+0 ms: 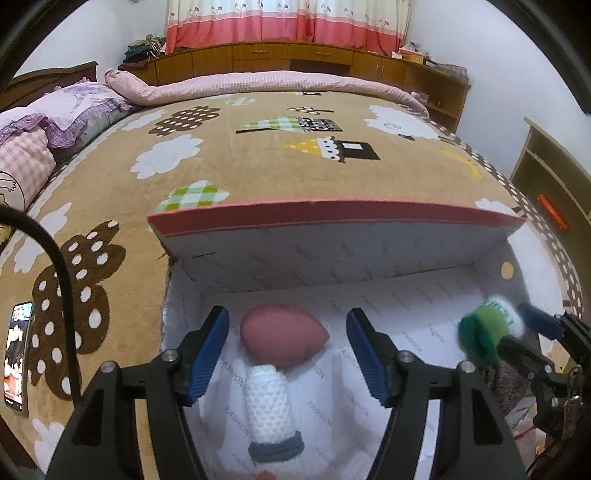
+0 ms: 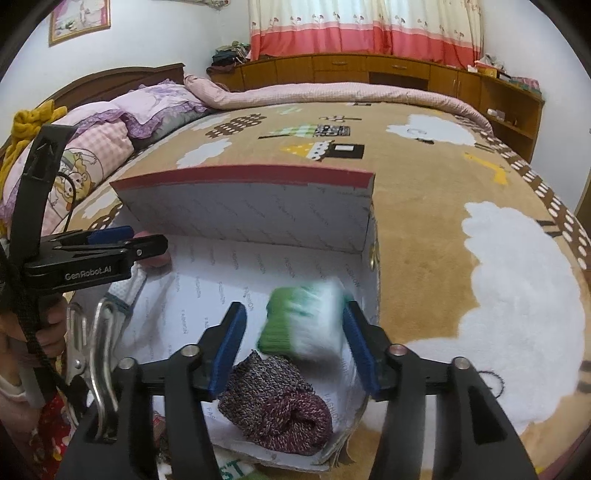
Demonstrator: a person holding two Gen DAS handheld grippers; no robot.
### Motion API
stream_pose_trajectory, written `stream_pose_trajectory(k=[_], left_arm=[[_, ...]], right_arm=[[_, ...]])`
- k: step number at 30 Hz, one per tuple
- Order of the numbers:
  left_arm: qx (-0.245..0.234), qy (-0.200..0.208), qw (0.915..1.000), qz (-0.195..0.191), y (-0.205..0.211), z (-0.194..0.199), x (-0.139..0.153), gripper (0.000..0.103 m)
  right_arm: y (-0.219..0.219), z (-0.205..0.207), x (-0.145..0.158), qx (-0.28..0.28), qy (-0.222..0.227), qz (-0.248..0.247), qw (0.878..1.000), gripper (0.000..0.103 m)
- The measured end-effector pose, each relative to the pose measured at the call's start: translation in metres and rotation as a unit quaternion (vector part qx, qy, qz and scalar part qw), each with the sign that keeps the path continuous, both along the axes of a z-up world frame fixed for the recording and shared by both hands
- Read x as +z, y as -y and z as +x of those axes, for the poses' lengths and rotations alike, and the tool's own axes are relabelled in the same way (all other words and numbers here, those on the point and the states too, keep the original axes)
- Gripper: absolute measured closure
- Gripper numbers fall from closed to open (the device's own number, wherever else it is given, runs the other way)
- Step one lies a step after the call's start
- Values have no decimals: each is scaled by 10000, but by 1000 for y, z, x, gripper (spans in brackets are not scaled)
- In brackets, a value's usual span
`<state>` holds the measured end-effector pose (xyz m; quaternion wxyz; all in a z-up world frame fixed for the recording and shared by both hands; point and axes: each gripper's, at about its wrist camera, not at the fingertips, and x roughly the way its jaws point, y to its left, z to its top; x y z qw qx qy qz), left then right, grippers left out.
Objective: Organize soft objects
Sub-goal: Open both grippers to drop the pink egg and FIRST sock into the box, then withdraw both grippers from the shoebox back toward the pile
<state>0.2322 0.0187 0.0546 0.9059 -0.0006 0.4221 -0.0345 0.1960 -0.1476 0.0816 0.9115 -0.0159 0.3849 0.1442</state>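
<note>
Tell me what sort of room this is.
A bedroom, most likely in a home: a wide bed under a patterned blanket, frilled pillows by the headboard, a curtained window above low wooden cabinets.

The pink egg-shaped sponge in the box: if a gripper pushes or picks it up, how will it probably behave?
The pink egg-shaped sponge looks matte and soft, so it would probably squash between pads and grip without slipping. Its rounded body suggests it may roll when pushed, though the white knitted roll touching it could stop it. It probably weighs very little.
</note>
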Motion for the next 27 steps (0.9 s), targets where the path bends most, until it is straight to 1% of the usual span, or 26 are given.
stream_pose_trajectory(k=[15, 27], left_arm=[[36, 104, 9999, -58, -5, -24, 20, 32], [34, 166, 9997, -159, -6, -47, 31, 32]], right_arm=[[0, -18, 16, 19, 177, -38, 9998, 43], [2, -32, 23, 14, 214, -28, 9998, 43]])
